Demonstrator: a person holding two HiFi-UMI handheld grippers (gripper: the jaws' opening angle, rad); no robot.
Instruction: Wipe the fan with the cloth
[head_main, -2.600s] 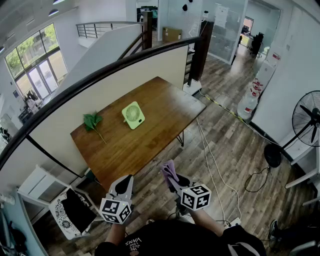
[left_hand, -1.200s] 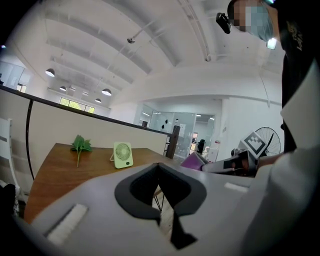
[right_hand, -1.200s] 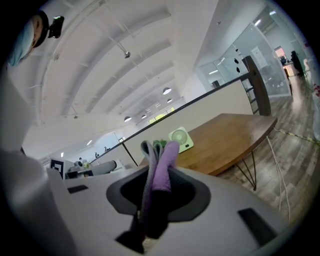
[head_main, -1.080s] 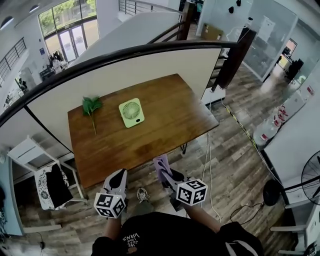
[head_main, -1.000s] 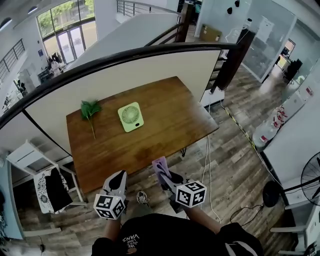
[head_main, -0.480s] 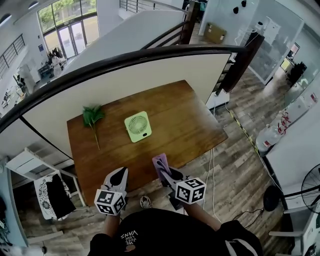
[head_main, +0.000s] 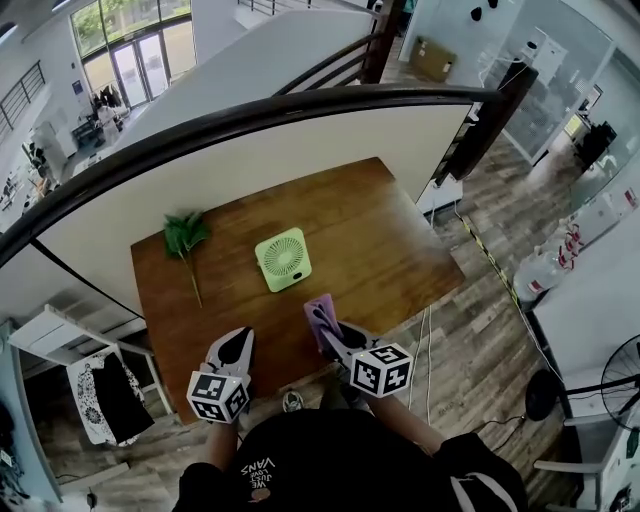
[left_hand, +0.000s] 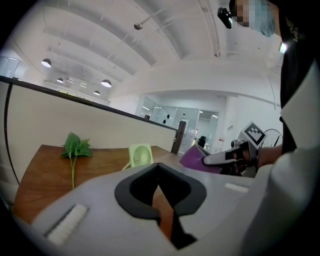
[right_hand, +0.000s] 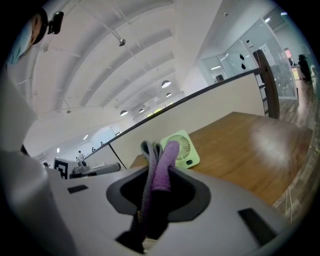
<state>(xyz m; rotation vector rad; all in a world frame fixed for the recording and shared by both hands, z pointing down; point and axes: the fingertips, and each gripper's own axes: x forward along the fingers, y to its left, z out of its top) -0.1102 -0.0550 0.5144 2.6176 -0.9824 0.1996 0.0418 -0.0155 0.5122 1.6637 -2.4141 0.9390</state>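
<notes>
Head view first: the small green desk fan sits near the middle of the wooden table, grille facing this way. From the gripper views it looks propped at a tilt rather than lying flat, though that's hard to call. A leafy green sprig lies well apart from it, toward the far left corner.

Both tools hang over the near edge of the table, well short of the fan. The right gripper has its jaws clamped on the purple cloth, which is folded and pokes up out of the tips. The right gripper view backs that up, showing fabric pinched between the jaws with a grey layer beside the purple. The left gripper is closed on nothing. Its own view shows the two jaws meeting, with only tabletop showing through the seam.

So where does the job stand? The cloth is in hand, and that part is sorted. By my read the wiping itself has not begun, since cloth and fan are apart with bare wood between them.

What's left is nearly everything: carry the cloth to the fan, then work it over the grille and frame. A fan this light could well slide under a wipe, so the empty left gripper looks free to steady it.
</notes>
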